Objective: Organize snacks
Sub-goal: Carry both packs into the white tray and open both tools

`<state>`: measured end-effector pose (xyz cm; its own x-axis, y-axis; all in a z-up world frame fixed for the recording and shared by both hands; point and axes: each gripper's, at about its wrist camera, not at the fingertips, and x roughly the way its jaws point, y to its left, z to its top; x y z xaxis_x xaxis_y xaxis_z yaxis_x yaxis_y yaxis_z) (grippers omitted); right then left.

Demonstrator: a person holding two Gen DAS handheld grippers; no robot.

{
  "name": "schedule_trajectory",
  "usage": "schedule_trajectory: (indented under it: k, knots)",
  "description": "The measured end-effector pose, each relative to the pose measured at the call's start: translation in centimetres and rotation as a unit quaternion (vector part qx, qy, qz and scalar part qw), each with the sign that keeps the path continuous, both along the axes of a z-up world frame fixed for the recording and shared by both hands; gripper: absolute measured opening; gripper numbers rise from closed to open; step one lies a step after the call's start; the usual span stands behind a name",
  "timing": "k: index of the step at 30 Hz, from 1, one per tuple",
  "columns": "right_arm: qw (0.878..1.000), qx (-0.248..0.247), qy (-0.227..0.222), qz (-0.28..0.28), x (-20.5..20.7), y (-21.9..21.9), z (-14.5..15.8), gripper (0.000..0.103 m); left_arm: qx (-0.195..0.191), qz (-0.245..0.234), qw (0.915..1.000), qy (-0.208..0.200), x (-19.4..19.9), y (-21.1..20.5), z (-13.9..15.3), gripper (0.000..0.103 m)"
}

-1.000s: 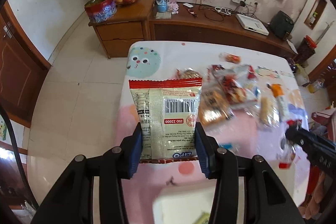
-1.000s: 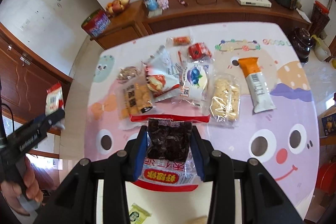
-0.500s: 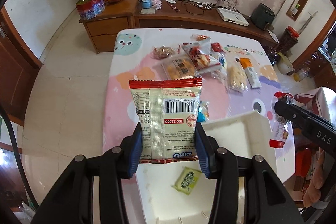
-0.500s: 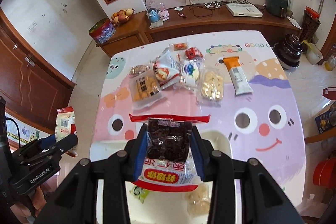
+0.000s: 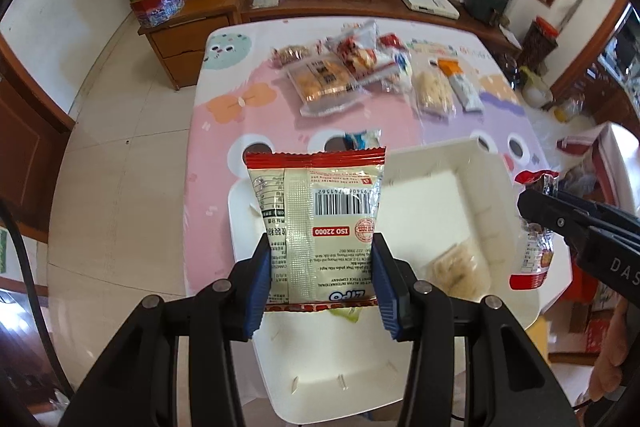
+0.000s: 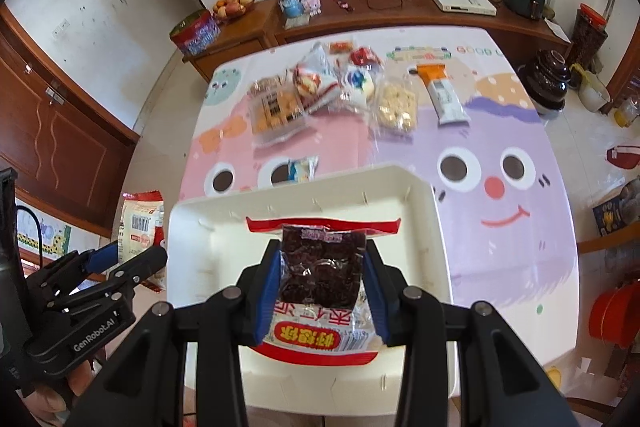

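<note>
Cream foil snack packet with red crimped ends and a barcode [image 5: 316,227] sits clamped in my left tongs [image 5: 320,277], blue pads pressing both its sides, hanging over the near-left part of the white rectangular plastic tray [image 5: 486,187]. Clear packet of dark dried fruit with a red printed band [image 6: 320,271] is pinched the same way in my right tongs [image 6: 322,293], jaws part-way closed on it, above the tray's middle.

Step in hand, I'd say: drop both into the tray. Best to lower each until the packet bottom is below the rim, then open, so nothing slides over the wall. Keep the two drops apart; a pale snack bag [image 5: 456,273] already lies in the tray's right side.

Left packet hangs close to the tray's left wall and the bench [image 6: 500,267] edge; nudge inward first. Remaining snack pile [image 6: 340,95] lies well apart at the far end, so room ahead is free.
</note>
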<state>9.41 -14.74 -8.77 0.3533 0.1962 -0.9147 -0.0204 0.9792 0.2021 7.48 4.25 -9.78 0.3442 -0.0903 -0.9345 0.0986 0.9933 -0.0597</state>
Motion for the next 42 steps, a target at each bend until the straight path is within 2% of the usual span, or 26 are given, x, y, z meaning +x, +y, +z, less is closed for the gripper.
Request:
schedule_trajectory:
  k: [12, 23, 42]
  knots:
    - [0.997, -0.032, 0.062, 0.013, -3.0, 0.7, -4.6, 0.039, 0.013, -0.032, 0.9968, 0.071, -1.3, -1.9, -5.2, 0.045]
    - [0.995, -0.054, 0.082, 0.008, -3.4, 1.2, -6.7, 0.04, 0.017, -0.066, 0.9906, 0.118, -2.3, -3.6, -7.9, 0.045]
    - [0.991, -0.07, 0.112, 0.026, -4.0, 2.7, -8.4, 0.04, 0.029, -0.08, 0.9871, 0.135, -2.8, -3.8, -9.1, 0.045]
